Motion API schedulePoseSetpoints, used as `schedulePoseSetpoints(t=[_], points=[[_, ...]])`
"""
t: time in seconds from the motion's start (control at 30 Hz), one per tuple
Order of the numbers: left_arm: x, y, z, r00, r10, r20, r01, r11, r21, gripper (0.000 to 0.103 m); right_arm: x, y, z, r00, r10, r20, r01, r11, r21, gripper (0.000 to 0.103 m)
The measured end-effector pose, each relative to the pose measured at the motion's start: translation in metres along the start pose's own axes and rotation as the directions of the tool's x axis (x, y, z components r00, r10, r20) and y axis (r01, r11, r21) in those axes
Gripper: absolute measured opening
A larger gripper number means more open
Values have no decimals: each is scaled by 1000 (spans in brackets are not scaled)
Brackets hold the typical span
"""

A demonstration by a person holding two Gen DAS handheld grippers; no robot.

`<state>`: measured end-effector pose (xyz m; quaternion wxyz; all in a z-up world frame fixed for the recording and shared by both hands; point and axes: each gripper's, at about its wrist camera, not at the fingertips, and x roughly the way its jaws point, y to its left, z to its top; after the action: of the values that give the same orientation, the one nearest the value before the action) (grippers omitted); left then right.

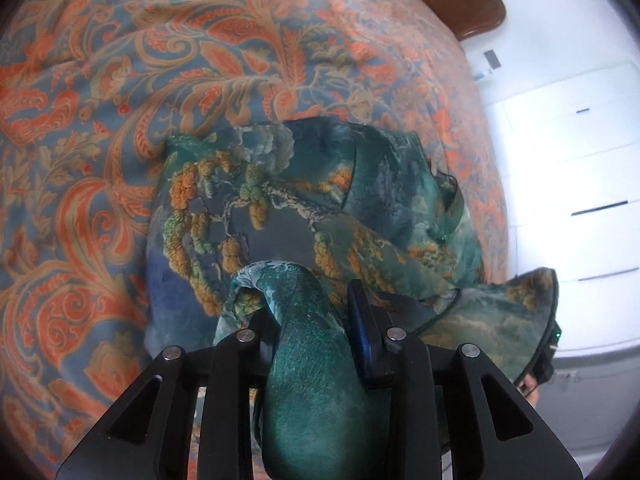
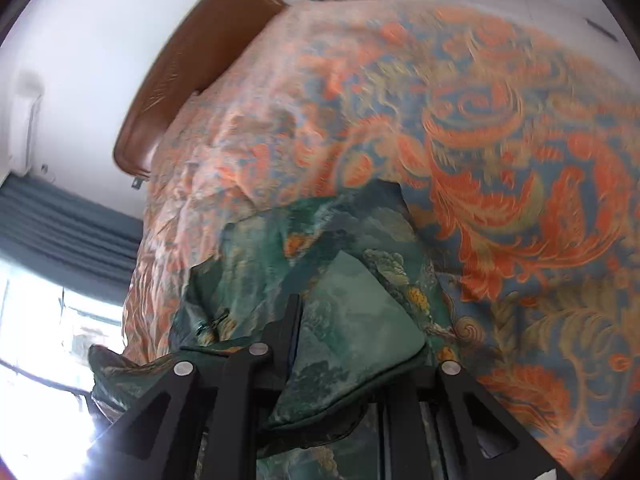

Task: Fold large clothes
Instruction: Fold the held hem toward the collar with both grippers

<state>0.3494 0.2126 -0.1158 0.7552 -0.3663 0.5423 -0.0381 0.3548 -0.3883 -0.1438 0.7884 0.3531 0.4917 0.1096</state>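
A green garment (image 1: 304, 192) with a printed landscape of trees lies bunched on an orange and blue patterned bedspread (image 1: 120, 120). In the left wrist view my left gripper (image 1: 310, 312) is at the bottom, and a thick roll of the green cloth fills the gap between its fingers, touching the blue pad (image 1: 360, 320). In the right wrist view the green garment (image 2: 352, 304) drapes over my right gripper (image 2: 344, 332), which is shut on a folded edge. One black finger (image 2: 290, 332) shows; the other is hidden under the cloth.
The bedspread (image 2: 500, 160) covers the bed up to a brown padded headboard (image 2: 192, 80). White drawers (image 1: 568, 200) stand past the bed's edge on one side. A blue curtain (image 2: 60, 232) and a bright window (image 2: 40, 360) are on the other.
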Motion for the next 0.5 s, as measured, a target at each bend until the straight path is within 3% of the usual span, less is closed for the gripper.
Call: schedulePoseSetpoints(t=[0.17, 0.23, 0.3, 0.37, 0.5], points=[[-20, -9, 16, 995, -98, -16, 98, 995, 6, 54, 10, -5, 16, 999, 7, -40, -4, 998, 56, 21], [-32, -11, 21, 992, -121, 18, 121, 993, -11, 72, 7, -2, 24, 998, 31, -49, -28, 998, 65, 29], [-44, -10, 26, 989, -125, 77, 128, 991, -33, 80, 3, 2, 33, 995, 84, -61, -78, 993, 93, 43], [-56, -8, 29, 983, -119, 138, 127, 991, -50, 84, 2, 3, 38, 989, 124, -79, -112, 984, 135, 48], [-74, 2, 27, 974, -137, 179, 148, 988, -44, 84, -10, -1, 43, 975, 220, -39, -207, 955, 212, 58]])
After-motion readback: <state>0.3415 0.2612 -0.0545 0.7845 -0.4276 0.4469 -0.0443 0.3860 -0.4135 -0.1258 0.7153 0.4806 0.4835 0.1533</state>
